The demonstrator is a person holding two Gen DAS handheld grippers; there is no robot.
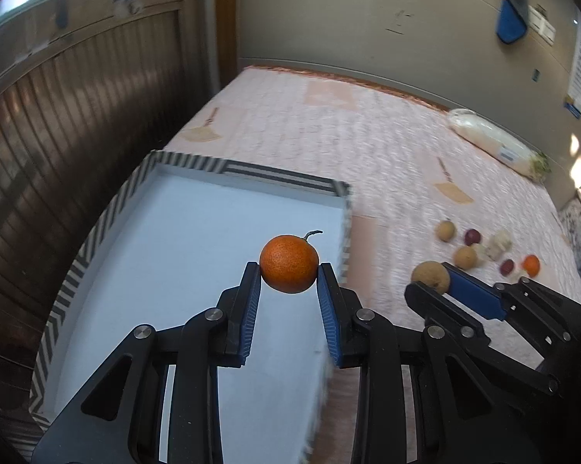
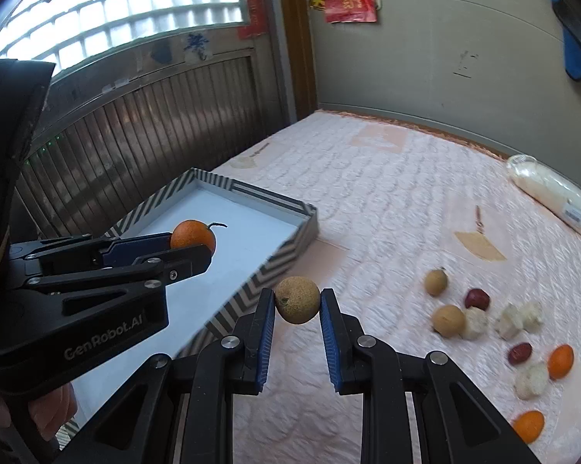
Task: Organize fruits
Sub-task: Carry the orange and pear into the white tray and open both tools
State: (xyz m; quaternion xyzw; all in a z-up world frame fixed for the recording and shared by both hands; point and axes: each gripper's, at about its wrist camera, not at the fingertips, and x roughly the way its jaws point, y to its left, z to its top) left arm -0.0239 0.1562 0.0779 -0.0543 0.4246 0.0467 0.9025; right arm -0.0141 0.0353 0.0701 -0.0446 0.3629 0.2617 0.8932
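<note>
Both grippers loaded; fruit suspended over or beside the tray (image 1: 143,178).

We clamp the orange (image 1: 289,263) in the left gripper (image 1: 289,270) above the tray, the tan fruit (image 2: 297,299) in the right gripper (image 2: 297,301) just outside it. Both are probably light, round, firm-skinned; we grip across the widest part.

Both wrist views look forward, sharing the tray (image 1: 228,170) (image 2: 252,189).

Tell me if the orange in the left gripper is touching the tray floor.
Apart. The right wrist view shows the orange pinched in the left gripper, held above the tray's white floor, with bare floor visible beneath it.
</note>
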